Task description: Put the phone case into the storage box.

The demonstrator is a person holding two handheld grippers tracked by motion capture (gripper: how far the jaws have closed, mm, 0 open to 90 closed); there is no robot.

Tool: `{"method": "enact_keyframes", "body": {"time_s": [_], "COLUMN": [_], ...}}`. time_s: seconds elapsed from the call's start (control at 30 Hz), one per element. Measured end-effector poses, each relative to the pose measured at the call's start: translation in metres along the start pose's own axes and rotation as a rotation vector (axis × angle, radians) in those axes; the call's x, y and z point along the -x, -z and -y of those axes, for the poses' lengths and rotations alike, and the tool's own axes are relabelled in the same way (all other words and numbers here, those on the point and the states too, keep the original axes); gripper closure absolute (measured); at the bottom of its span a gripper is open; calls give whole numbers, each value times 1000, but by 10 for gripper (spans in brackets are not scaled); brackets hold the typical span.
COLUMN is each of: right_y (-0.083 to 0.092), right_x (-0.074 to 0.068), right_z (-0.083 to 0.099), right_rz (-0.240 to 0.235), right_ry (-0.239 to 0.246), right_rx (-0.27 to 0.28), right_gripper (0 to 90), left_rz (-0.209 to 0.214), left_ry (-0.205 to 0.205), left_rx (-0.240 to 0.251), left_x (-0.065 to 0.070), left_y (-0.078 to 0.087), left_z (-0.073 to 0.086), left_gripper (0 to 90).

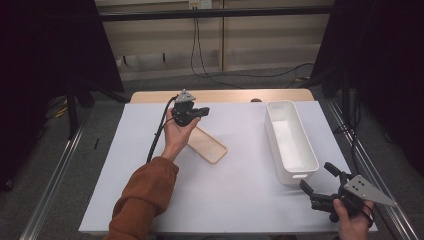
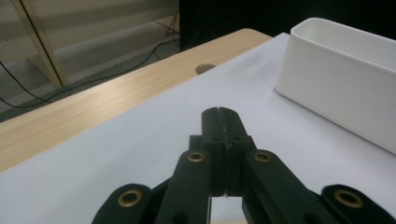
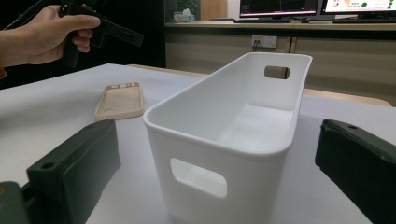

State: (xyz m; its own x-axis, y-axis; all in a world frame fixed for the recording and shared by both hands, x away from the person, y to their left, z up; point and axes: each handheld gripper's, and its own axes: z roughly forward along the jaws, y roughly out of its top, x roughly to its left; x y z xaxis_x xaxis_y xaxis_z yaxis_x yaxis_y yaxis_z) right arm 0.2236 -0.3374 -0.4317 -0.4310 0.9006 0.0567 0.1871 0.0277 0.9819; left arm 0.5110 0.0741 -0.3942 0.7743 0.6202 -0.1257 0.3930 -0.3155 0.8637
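Observation:
A beige phone case [image 1: 210, 147] [image 3: 120, 100] lies flat on the white sheet near the table's middle. Just above its far end a hand holds my left gripper [image 1: 204, 111] [image 2: 219, 112] in the air, jaws pressed together with nothing between them. A long white bin [image 1: 291, 140] [image 3: 243, 116] [image 2: 345, 79] stands empty at the right. My right gripper [image 1: 317, 176] [image 3: 217, 154] sits low at the front right corner, open, pointing at the bin's near end; its black fingers [image 3: 74, 168] flank the bin without touching it.
A white sheet [image 1: 240, 190] covers the wooden table [image 1: 225, 96], whose bare strip at the far edge has a round hole [image 2: 205, 68]. Cables trail on the floor beyond. Metal rails run along both sides of the table.

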Motion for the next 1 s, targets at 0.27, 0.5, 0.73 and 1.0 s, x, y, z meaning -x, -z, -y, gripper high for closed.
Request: {"method": "enact_keyframes", "body": {"time_s": [0.27, 0.5, 0.73, 1.0], "right_y": [0, 0, 0, 0], "right_x": [0, 0, 0, 0], "right_z": [0, 0, 0, 0], "right_rz": [-2, -3, -3, -8], "right_ry": [0, 1, -1, 8], "right_rx": [0, 0, 1, -1], "right_gripper": [0, 0, 0, 0], "left_rz": [5, -9, -21, -30], "left_ry": [-4, 4, -8, -15], "left_rx": [-124, -199, -311, -363], "left_x": [-1, -3, -8, -11], "left_y": [-5, -12, -23, -32], "left_z": [-7, -10, -9, -9], "left_gripper": [900, 900, 900, 900]}}
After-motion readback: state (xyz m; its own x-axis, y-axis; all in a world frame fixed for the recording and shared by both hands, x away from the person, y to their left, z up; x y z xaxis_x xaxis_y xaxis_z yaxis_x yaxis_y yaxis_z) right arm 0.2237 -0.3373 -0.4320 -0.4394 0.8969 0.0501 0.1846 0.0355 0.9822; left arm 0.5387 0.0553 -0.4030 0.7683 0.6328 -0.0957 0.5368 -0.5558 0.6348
